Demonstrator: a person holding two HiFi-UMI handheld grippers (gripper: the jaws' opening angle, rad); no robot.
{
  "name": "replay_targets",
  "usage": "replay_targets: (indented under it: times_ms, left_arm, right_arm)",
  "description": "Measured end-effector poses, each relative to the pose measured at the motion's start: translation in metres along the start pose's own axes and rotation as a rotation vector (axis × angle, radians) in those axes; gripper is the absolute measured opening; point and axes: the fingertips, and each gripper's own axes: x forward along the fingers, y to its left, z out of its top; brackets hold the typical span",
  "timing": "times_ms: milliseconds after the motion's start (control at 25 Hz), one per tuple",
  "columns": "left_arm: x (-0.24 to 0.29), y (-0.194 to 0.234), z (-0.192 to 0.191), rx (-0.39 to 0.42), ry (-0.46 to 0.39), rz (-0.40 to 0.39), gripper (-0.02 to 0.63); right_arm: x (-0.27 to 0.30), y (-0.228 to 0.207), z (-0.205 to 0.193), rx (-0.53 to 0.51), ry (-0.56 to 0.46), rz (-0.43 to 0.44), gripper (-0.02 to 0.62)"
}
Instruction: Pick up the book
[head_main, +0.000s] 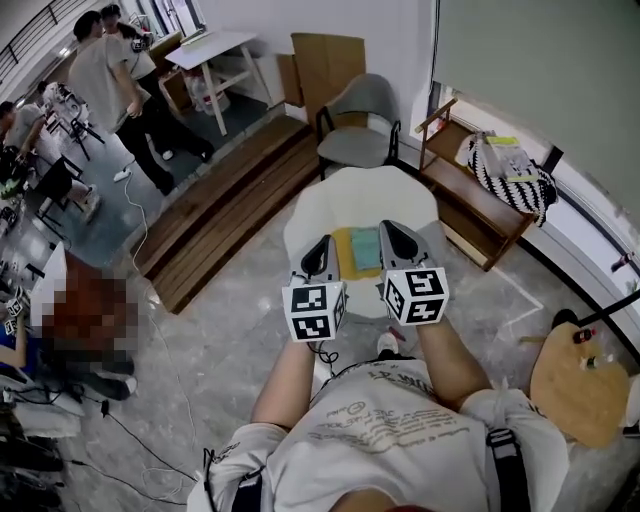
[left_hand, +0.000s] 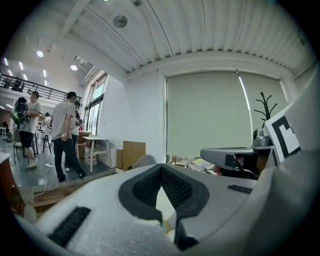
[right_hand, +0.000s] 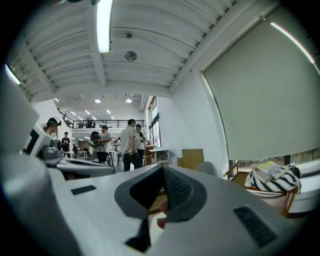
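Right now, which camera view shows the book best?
Head view: the book lies flat on the white table, cover visible. Left gripper view catches only a coloured sliver low in frame; right gripper view shows none.

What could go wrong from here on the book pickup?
1. The left gripper and the right gripper both have their jaws together near the book. Unless they open, they would likely just push it.
2. The book lies flat on the round white table, so a jaw may fail to get under it and slide it toward the rim.
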Motion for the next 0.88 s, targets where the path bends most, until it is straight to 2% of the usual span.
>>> replay_targets:
  times_ms: [320, 640, 880]
  left_arm:
    - [0.069, 0.006, -0.002, -0.016, 0.042, -0.023, 0.017]
    - [0.136, 0.028, -0.022, -0.087, 0.091, -0.017, 0.017]
    - [0.181, 0.028, -0.043, -0.138, 0.139, -0.009, 0.017]
  right_arm:
    - [0.055, -0.042, -0.007, 0.008, 0.051, -0.013, 0.025]
    - [0.117, -0.073, -0.036, -0.005, 0.148, 0.0, 0.025]
    - [0.147, -0.102, -0.055, -0.016, 0.216, 0.015, 0.025]
